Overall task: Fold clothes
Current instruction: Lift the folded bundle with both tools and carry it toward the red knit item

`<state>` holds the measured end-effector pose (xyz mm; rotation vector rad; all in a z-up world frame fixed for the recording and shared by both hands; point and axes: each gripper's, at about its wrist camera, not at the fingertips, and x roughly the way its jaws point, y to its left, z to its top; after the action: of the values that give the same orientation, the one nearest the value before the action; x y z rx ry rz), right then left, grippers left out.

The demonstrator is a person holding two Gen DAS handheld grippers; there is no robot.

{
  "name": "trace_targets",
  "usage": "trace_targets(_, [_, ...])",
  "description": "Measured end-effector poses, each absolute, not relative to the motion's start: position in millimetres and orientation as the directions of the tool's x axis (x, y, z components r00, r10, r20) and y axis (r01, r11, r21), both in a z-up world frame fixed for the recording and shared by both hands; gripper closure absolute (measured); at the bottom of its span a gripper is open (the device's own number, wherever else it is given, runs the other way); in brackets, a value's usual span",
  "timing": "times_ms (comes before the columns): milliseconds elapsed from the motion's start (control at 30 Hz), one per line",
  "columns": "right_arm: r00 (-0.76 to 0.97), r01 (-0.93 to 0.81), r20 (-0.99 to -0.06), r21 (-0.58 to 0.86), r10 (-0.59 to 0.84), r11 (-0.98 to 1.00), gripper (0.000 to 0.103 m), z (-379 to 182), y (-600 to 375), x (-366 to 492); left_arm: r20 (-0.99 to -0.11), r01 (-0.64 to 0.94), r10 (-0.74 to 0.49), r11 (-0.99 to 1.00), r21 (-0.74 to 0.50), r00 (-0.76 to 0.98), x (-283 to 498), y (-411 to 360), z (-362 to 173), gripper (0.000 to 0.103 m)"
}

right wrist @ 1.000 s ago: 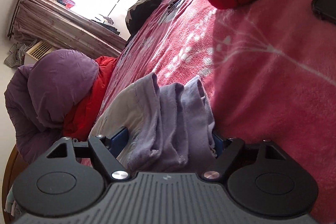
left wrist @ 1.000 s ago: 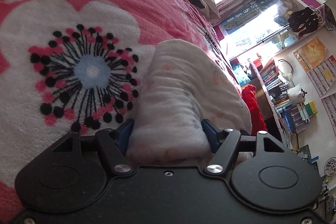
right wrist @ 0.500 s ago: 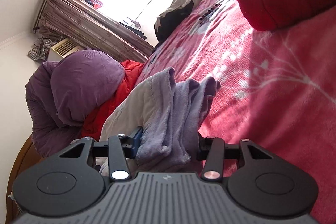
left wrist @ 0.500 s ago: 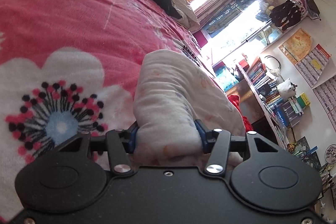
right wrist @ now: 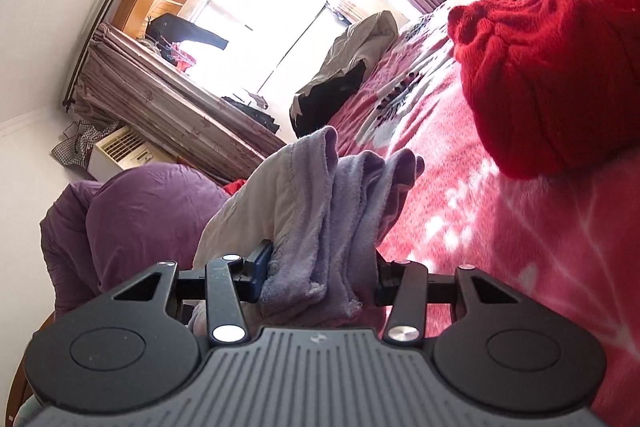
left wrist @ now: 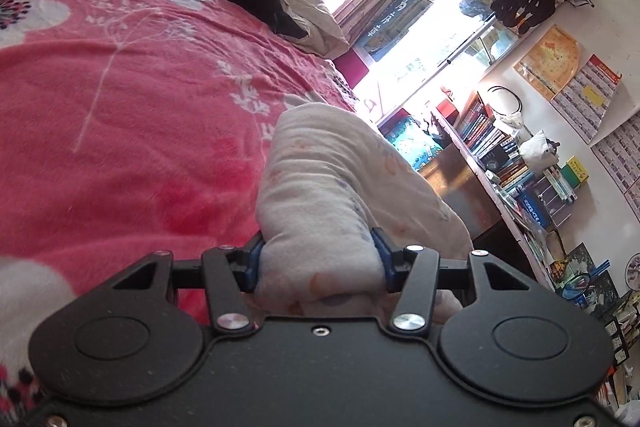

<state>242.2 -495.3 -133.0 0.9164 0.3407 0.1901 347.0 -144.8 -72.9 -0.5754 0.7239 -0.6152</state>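
Now both grippers' fingers have clamped the garment [left wrist: 340, 195], lifting it.

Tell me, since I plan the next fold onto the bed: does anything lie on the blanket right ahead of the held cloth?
Left gripper holds the pale cloth; the pink blanket just ahead looks bare. Right gripper holds the lilac cloth; a red knit lies ahead to its right.

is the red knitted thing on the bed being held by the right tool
No, the right tool is clamped on a bunched lilac and cream garment, while the red knitted piece lies apart on the pink blanket.
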Motion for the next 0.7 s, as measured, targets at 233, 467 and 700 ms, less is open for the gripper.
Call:
trace_targets(233, [0.954, 0.007, -0.189, 0.791, 0.234, 0.612, 0.056, -130, -518, 290, -0.390, 0.296, -0.707, 0.639, -0.710, 0.590, 410, -174, -85, 0.052])
trace_targets(467, [0.977, 0.015, -0.141, 0.792, 0.160, 0.611, 0.056, -126, -534, 330, -0.352, 0.304, -0.718, 0.612, -0.730, 0.601, 456, -201, -91, 0.054])
trace_targets(700, [0.993, 0.047, -0.100, 0.817, 0.061, 0.575, 0.055, -124, -554, 352, -0.279, 0.411, -0.758, 0.579, -0.704, 0.590, 507, -245, -69, 0.054])
